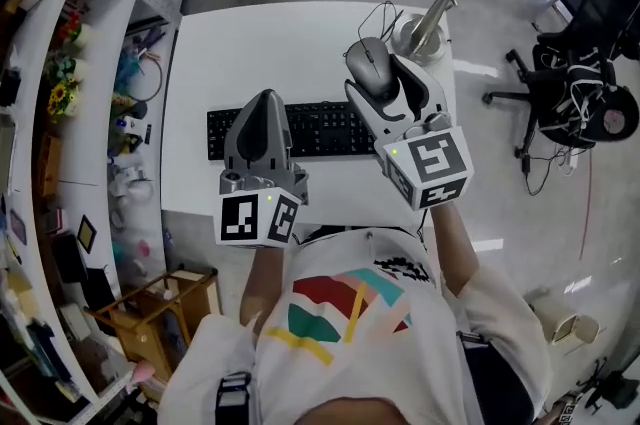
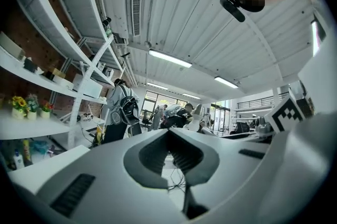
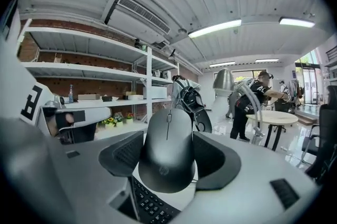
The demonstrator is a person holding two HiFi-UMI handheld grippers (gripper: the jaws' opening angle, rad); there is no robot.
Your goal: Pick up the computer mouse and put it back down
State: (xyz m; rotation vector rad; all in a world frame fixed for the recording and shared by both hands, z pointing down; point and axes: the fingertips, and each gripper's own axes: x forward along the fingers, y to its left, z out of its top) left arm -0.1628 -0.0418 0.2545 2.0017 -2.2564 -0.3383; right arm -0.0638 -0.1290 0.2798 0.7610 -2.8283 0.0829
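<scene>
- A white desk (image 1: 260, 53) stands in an open workroom, with crowded shelves (image 1: 40, 173) along its left side and bare floor off its right edge.
- The right gripper (image 1: 377, 78) is clenched on the mouse (image 1: 372, 65). Its two jaws press the mouse's flanks, and the mouse appears to be held clear of the desk, over the far right part.
- The left gripper (image 1: 265, 105) has its jaws pressed together on nothing and hangs above the keyboard's (image 1: 330, 128) left half.
- To set the mouse down well, I judge it should be lowered level until its underside rests flat, and the jaws parted only then.
- The landing strip looks narrow: the lamp (image 1: 425, 23) occupies the far right corner, the keyboard lies just nearer, and the right edge is close.
- The far left of the desk is bare and offers the widest room.
</scene>
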